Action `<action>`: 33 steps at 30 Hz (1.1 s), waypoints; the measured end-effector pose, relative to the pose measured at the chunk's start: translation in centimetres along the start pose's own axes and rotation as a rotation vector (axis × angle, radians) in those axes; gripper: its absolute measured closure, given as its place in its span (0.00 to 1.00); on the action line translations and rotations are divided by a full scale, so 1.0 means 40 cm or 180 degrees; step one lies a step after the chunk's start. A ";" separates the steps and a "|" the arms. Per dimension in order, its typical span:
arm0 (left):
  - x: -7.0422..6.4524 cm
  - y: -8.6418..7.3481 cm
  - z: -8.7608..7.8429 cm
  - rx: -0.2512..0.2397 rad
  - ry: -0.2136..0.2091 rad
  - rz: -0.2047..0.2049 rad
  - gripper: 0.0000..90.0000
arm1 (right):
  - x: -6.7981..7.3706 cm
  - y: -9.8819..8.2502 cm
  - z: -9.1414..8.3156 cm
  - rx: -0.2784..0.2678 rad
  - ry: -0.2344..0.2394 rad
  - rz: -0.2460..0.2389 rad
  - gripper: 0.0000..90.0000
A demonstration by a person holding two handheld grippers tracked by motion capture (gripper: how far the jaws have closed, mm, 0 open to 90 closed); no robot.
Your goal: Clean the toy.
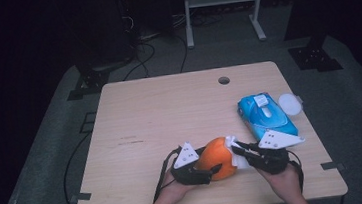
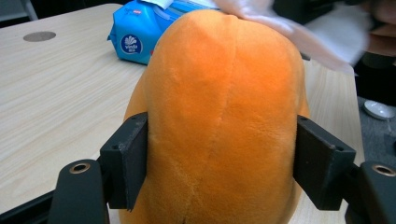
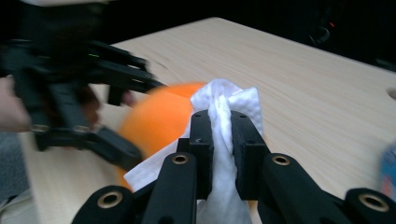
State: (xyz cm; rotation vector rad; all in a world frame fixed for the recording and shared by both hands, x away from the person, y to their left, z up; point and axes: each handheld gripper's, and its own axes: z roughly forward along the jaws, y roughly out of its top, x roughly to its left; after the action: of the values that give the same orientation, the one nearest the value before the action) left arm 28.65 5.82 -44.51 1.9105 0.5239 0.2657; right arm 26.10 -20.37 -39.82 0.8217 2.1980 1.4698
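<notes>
The left tongs (image 1: 215, 170) clamp the orange plush toy (image 2: 224, 116) at the table's (image 1: 160, 114) near edge. The right tongs (image 3: 220, 135), pinched on a white wipe (image 3: 224, 105), seem mid-wipe; next, drag it across the toy's far side.

My high view looks forward and down on the whole table (image 1: 145, 115) from above my side. The left gripper view sits very close behind its fingers (image 2: 125, 161), facing the orange plush (image 2: 224, 116). The right gripper view rides just behind its fingers (image 3: 201, 144), sharing that plush (image 3: 159, 119).
</notes>
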 end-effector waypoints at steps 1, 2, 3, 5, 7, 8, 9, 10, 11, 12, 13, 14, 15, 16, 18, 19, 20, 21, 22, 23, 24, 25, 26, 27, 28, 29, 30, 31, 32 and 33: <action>-0.002 0.000 0.000 0.0004 0.0005 0.0009 0.31 | 0.014 0.007 0.003 -0.0008 0.0024 -0.0075 0.88; -0.003 0.000 0.000 0.0006 0.0012 0.0017 0.31 | 0.027 0.013 0.008 0.0003 0.0026 -0.0156 0.88; -0.003 0.000 0.000 0.0004 0.0013 0.0010 0.31 | 0.030 0.016 0.010 0.0017 0.0004 -0.0198 0.88; -0.001 0.000 0.000 -0.0001 0.0006 0.0012 0.31 | 0.019 0.014 0.013 0.0030 -0.0033 -0.0173 0.88; -0.002 0.000 0.002 -0.0004 0.0005 0.0010 0.31 | -0.008 0.003 0.011 0.0047 -0.0088 -0.0034 0.88; -0.003 0.001 0.004 -0.0010 0.0005 0.0015 0.31 | -0.020 -0.004 0.009 0.0049 -0.0098 0.0044 0.88; -0.004 0.002 0.005 -0.0010 0.0005 0.0033 0.31 | -0.027 -0.007 0.005 0.0036 -0.0075 0.0128 0.89; -0.005 0.002 0.006 0.0000 0.0008 0.0047 0.31 | -0.024 -0.007 0.004 0.0021 -0.0069 0.0130 0.89; -0.007 0.002 0.008 -0.0005 0.0009 0.0054 0.31 | -0.013 -0.002 0.003 0.0021 -0.0059 0.0077 0.88; -0.010 0.000 0.009 -0.0012 0.0010 0.0046 0.31 | 0.003 0.006 0.005 -0.0005 -0.0019 0.0026 0.88; -0.012 0.000 0.011 -0.0010 0.0013 0.0052 0.31 | 0.023 0.015 0.011 -0.0025 0.0055 -0.0042 0.88; -0.017 -0.001 0.013 -0.0008 0.0015 0.0069 0.31 | 0.035 0.021 0.017 -0.0026 0.0086 -0.0103 0.88; -0.022 -0.001 0.015 -0.0004 0.0032 0.0106 0.31 | 0.048 0.027 0.024 0.0008 0.0088 -0.0192 0.88; -0.024 0.001 0.013 0.0020 0.0047 0.0130 0.31 | 0.055 0.032 0.031 0.0040 0.0054 -0.0272 0.88; -0.023 0.002 0.012 0.0022 0.0033 0.0123 0.31 | 0.040 0.033 0.034 0.0031 0.0014 -0.0256 0.88; -0.022 0.001 0.012 0.0012 0.0023 0.0116 0.31 | 0.025 0.029 0.031 0.0030 -0.0020 -0.0190 0.88; -0.023 0.001 0.014 0.0006 0.0026 0.0125 0.31 | 0.009 0.023 0.028 0.0039 -0.0094 -0.0153 0.88; -0.026 0.002 0.015 0.0010 0.0032 0.0140 0.31 | -0.007 0.016 0.023 0.0042 -0.0139 -0.0080 0.88; -0.028 0.003 0.017 0.0013 0.0035 0.0183 0.31 | -0.016 0.013 0.017 0.0042 -0.0167 0.0018 0.88; -0.031 0.003 0.019 0.0014 0.0033 0.0206 0.31 | -0.016 0.013 0.012 0.0052 -0.0172 0.0008 0.88; -0.034 0.003 0.019 0.0028 0.0045 0.0233 0.31 | -0.005 0.016 0.011 0.0059 -0.0177 -0.0054 0.88; -0.036 0.003 0.019 0.0038 0.0048 0.0269 0.31 | 0.011 0.021 0.012 0.0060 -0.0147 -0.0118 0.88; -0.041 0.003 0.019 0.0054 0.0059 0.0311 0.31 | 0.028 0.028 0.016 0.0066 -0.0104 -0.0219 0.88; -0.047 0.004 0.020 0.0066 0.0081 0.0380 0.31 | 0.046 0.034 0.023 0.0086 -0.0069 -0.0303 0.88; -0.051 0.004 0.021 0.0069 0.0092 0.0420 0.31 | 0.063 0.041 0.031 0.0120 -0.0055 -0.0391 0.88; -0.056 0.005 0.021 0.0082 0.0117 0.0462 0.31 | 0.067 0.044 0.036 0.0136 -0.0061 -0.0428 0.88; -0.060 0.005 0.021 0.0078 0.0121 0.0478 0.31 | 0.065 0.046 0.039 0.0153 -0.0063 -0.0428 0.88; -0.063 0.005 0.021 0.0088 0.0113 0.0517 0.31 | 0.054 0.045 0.039 0.0148 -0.0057 -0.0389 0.88; -0.067 0.005 0.024 0.0075 0.0112 0.0540 0.31 | 0.038 0.042 0.038 0.0143 -0.0067 -0.0318 0.88; -0.072 0.005 0.026 0.0087 0.0108 0.0588 0.31 | 0.022 0.036 0.035 0.0136 -0.0099 -0.0259 0.88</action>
State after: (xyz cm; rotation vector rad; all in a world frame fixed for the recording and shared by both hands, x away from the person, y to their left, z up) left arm 26.62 3.53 -44.56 1.9865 0.3751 0.4130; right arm 26.65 -18.41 -39.02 0.7545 2.2199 1.3670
